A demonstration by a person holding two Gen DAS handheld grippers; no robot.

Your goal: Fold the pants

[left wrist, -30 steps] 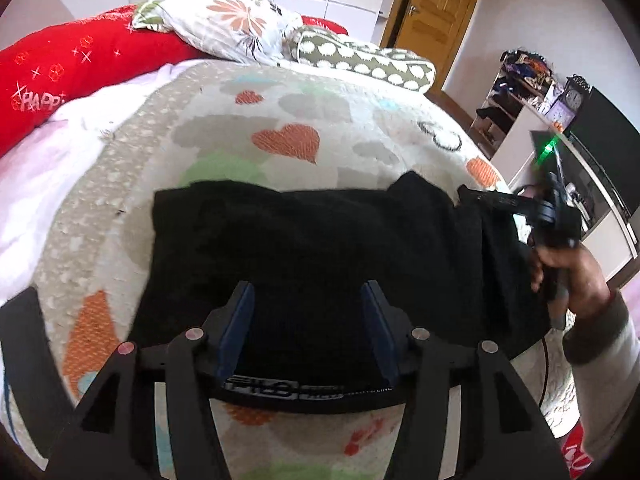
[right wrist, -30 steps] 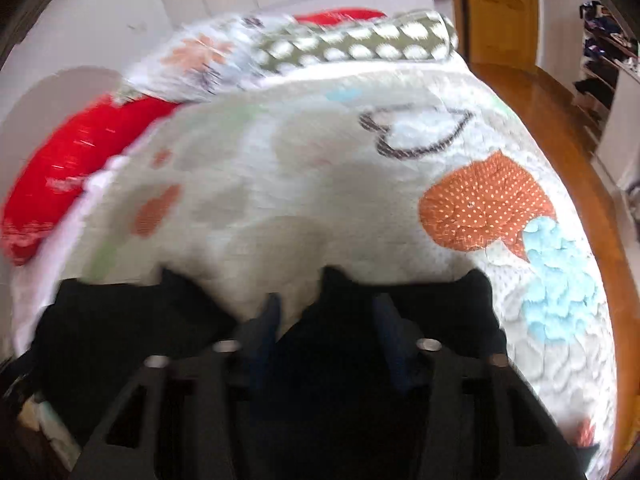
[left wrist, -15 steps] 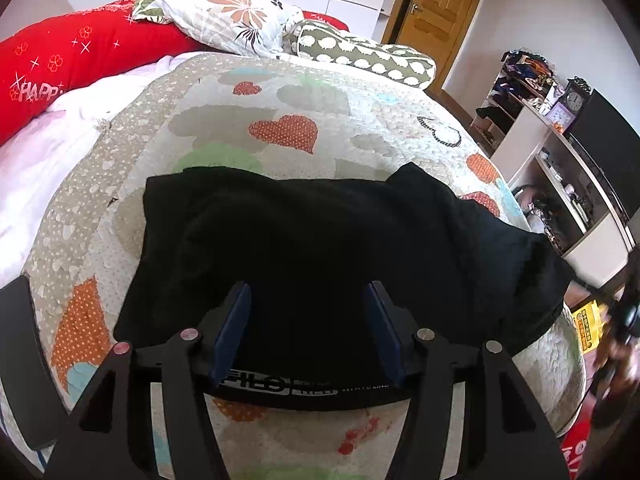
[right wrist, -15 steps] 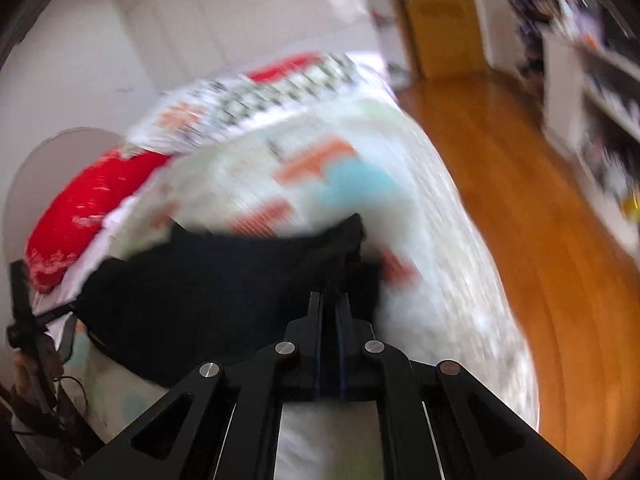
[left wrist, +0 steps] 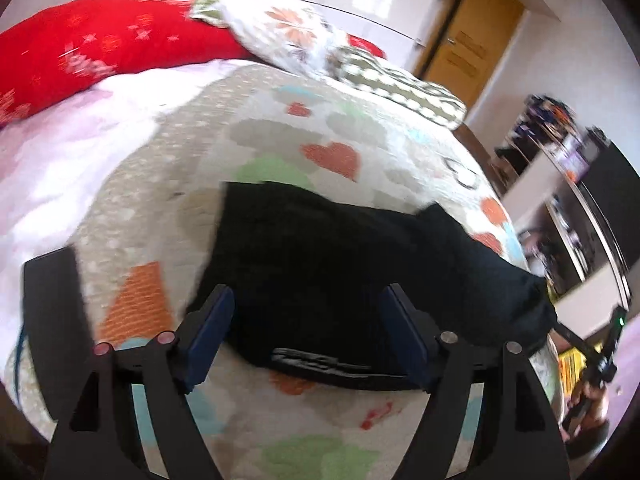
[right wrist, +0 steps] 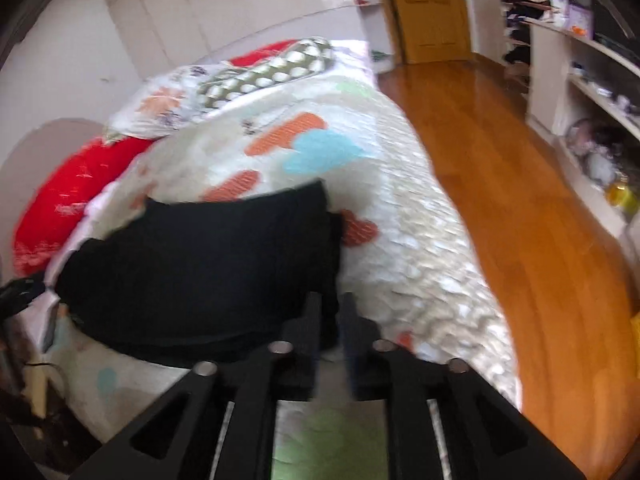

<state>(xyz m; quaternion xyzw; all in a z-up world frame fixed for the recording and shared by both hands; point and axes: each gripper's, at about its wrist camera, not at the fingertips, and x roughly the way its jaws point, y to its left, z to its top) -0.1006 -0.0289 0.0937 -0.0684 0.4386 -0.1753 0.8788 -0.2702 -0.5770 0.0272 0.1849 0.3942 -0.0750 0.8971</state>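
Black folded fabric pants (left wrist: 360,272) lying flat on the heart-patterned quilted bed (left wrist: 280,152). Left tongs (left wrist: 308,332) spread wide, hovering at the waistband edge. Right tongs (right wrist: 330,312) nearly pressed together at the pants' corner, possibly pinching cloth, can't tell. Waistband lettering too blurred to read.

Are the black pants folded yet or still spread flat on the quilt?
Folded: the black pants lie as a compact doubled block on the heart-patterned quilt, no separate legs showing.
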